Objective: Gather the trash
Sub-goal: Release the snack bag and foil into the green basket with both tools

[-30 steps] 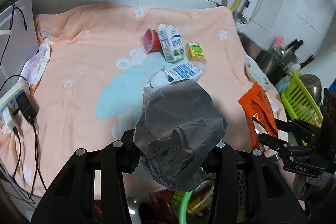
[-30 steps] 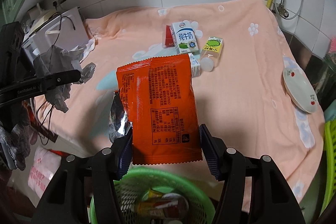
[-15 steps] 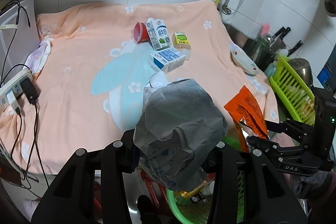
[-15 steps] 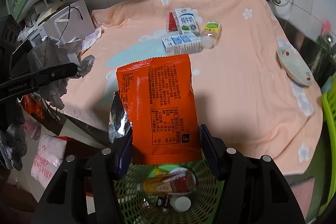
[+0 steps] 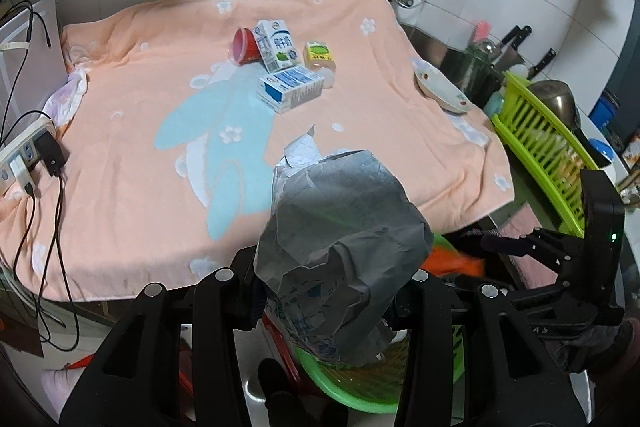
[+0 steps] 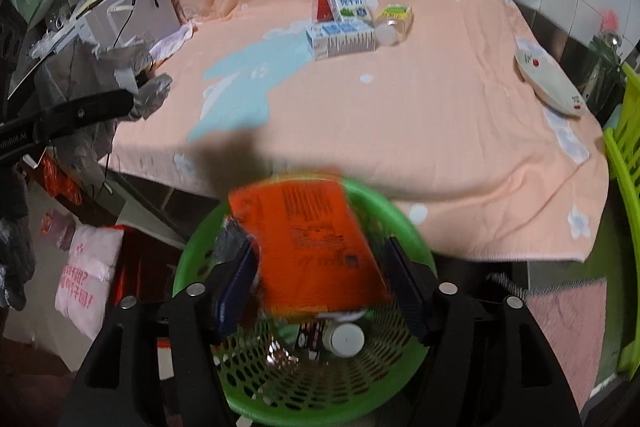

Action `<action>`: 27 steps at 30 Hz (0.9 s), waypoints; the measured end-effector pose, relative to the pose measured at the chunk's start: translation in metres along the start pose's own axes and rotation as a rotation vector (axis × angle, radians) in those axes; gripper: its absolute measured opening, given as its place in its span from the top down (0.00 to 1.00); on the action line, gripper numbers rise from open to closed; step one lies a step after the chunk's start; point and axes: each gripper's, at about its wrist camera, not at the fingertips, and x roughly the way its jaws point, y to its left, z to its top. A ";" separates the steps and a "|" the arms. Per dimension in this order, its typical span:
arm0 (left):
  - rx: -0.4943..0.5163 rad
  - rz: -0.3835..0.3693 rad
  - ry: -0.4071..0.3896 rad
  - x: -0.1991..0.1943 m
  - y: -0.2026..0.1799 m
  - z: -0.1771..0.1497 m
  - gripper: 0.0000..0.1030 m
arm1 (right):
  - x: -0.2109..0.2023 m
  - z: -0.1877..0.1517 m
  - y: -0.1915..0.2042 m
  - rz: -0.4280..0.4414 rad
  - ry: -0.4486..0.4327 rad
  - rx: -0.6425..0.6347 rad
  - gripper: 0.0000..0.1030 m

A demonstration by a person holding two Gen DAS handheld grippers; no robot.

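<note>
- Two pieces of trash are at the drop-off step, you working left to right.
- Your left gripper (image 5: 326, 291) is clenched on the crumpled grey wrapper (image 5: 340, 247), with the green basket (image 5: 352, 393) just below its jaws; next, let go over the basket.
- Your right gripper (image 6: 320, 295) has its jaws opening, and the orange packet (image 6: 312, 247), blurred, sits between them above the basket (image 6: 404, 223); its print is unreadable.
- Beyond both jaws on the worktop lie milk cartons (image 5: 290, 91) with Chinese lettering too small to read.
</note>
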 end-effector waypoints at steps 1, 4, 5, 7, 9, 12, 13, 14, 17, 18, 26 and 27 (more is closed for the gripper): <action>0.002 -0.003 0.003 0.000 -0.002 -0.002 0.58 | 0.001 -0.006 0.001 0.002 0.011 -0.002 0.36; 0.007 -0.010 0.014 0.001 -0.007 -0.008 0.58 | 0.001 -0.016 0.001 0.003 0.030 -0.005 0.31; 0.009 -0.013 0.017 0.002 -0.009 -0.010 0.58 | 0.000 -0.020 0.001 0.004 0.036 -0.006 0.31; 0.012 -0.021 0.027 0.004 -0.012 -0.013 0.58 | -0.002 -0.024 0.000 0.004 0.037 -0.003 0.28; 0.015 -0.029 0.035 0.005 -0.017 -0.016 0.58 | -0.006 -0.027 -0.003 -0.001 0.034 0.003 0.25; 0.024 -0.045 0.051 0.009 -0.024 -0.021 0.58 | -0.013 -0.030 -0.006 -0.008 0.022 0.017 0.25; 0.026 -0.049 0.055 0.010 -0.026 -0.022 0.58 | -0.015 -0.030 -0.008 -0.012 0.017 0.021 0.25; 0.030 -0.052 0.060 0.011 -0.028 -0.023 0.58 | -0.017 -0.031 -0.009 -0.015 0.014 0.026 0.25; 0.038 -0.057 0.076 0.015 -0.033 -0.028 0.56 | -0.020 -0.030 -0.013 -0.023 0.004 0.037 0.25; 0.043 -0.056 0.081 0.017 -0.036 -0.030 0.55 | -0.022 -0.030 -0.014 -0.026 -0.001 0.040 0.25; 0.056 -0.059 0.113 0.024 -0.046 -0.040 0.40 | -0.030 -0.025 -0.017 -0.033 -0.031 0.060 0.23; 0.061 -0.061 0.112 0.024 -0.047 -0.041 0.36 | -0.031 -0.025 -0.016 -0.034 -0.035 0.060 0.23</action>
